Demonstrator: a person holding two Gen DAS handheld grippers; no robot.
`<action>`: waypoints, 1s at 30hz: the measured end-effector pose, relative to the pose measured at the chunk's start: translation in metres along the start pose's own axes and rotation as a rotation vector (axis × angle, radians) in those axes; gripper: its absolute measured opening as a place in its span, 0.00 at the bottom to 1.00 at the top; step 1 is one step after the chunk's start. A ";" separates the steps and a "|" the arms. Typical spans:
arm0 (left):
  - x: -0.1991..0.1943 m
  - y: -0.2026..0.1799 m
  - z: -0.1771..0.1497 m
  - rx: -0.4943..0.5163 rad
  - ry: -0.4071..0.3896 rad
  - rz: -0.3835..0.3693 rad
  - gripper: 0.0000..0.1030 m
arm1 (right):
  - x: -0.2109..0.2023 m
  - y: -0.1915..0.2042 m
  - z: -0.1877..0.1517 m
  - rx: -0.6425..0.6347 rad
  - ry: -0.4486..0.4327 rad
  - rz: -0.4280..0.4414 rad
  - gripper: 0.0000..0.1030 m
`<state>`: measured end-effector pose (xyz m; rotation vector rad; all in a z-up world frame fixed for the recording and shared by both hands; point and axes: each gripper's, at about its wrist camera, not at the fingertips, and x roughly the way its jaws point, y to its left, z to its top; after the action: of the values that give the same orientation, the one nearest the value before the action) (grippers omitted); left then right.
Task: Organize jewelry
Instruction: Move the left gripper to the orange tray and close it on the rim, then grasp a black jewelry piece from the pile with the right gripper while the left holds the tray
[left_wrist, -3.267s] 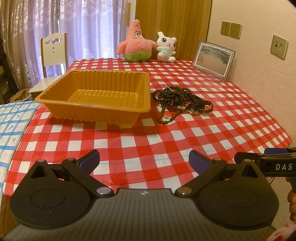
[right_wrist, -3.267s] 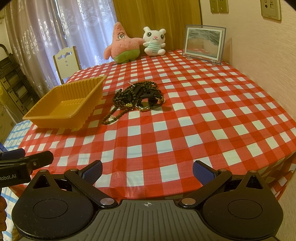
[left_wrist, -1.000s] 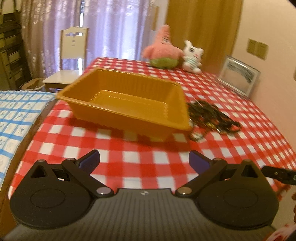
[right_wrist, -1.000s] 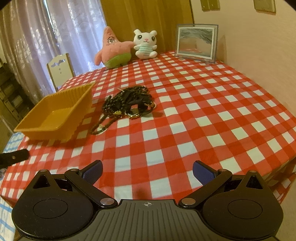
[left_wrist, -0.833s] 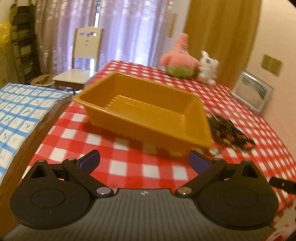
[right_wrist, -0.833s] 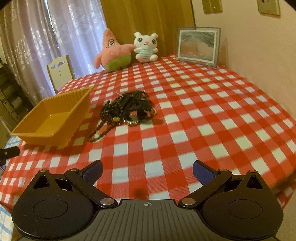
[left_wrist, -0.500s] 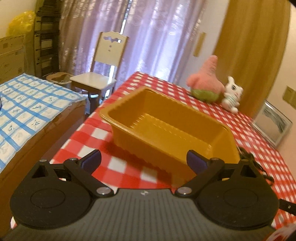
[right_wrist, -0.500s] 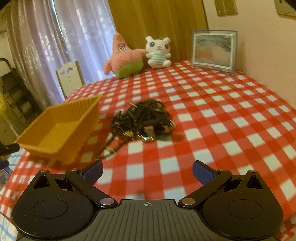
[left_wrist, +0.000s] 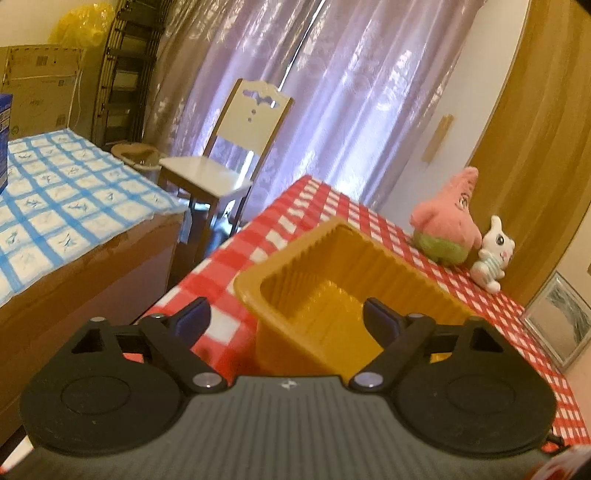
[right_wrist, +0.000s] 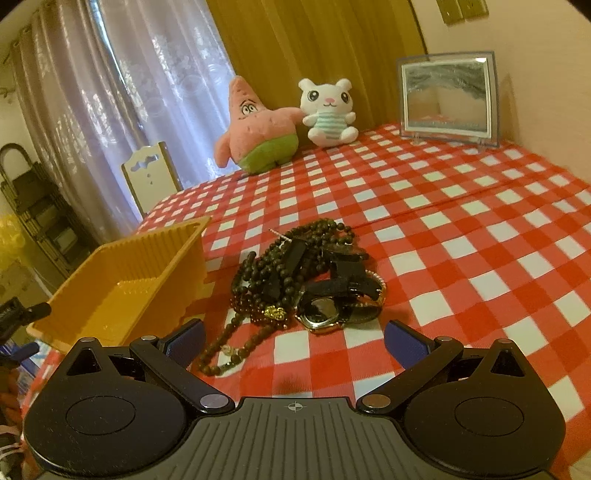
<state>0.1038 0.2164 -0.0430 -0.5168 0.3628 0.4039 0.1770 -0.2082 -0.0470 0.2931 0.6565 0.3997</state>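
Right gripper (right_wrist: 293, 341), jaws wide and empty, faces the tangled heap of dark beaded jewellery (right_wrist: 303, 280) lying just ahead, nearer than the left gripper (left_wrist: 286, 317), which has just been closing, still empty, around the near corner of the ribbed orange plastic tray (left_wrist: 332, 291)

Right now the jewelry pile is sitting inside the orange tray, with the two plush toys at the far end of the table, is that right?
Not quite. The jewelry pile lies on the checkered tablecloth beside the orange tray, not inside it; what shows of the tray's inside is bare. The right wrist view shows this. The two plush toys do sit at the far end.

Jewelry pile (right_wrist: 306, 280) on table (right_wrist: 480, 258), just right of tray (right_wrist: 122, 273).
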 end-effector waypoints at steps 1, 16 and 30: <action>0.005 0.000 0.002 -0.002 0.002 0.002 0.82 | 0.002 0.000 0.001 -0.005 0.003 0.003 1.00; 0.039 -0.013 0.011 0.047 0.031 0.011 0.36 | 0.017 -0.005 -0.002 -0.008 0.058 0.005 0.99; -0.015 -0.026 -0.008 0.179 -0.068 0.060 0.11 | 0.004 -0.005 -0.005 -0.040 0.073 0.000 0.85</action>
<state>0.1006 0.1873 -0.0325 -0.3176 0.3456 0.4416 0.1781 -0.2104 -0.0546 0.2416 0.7188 0.4243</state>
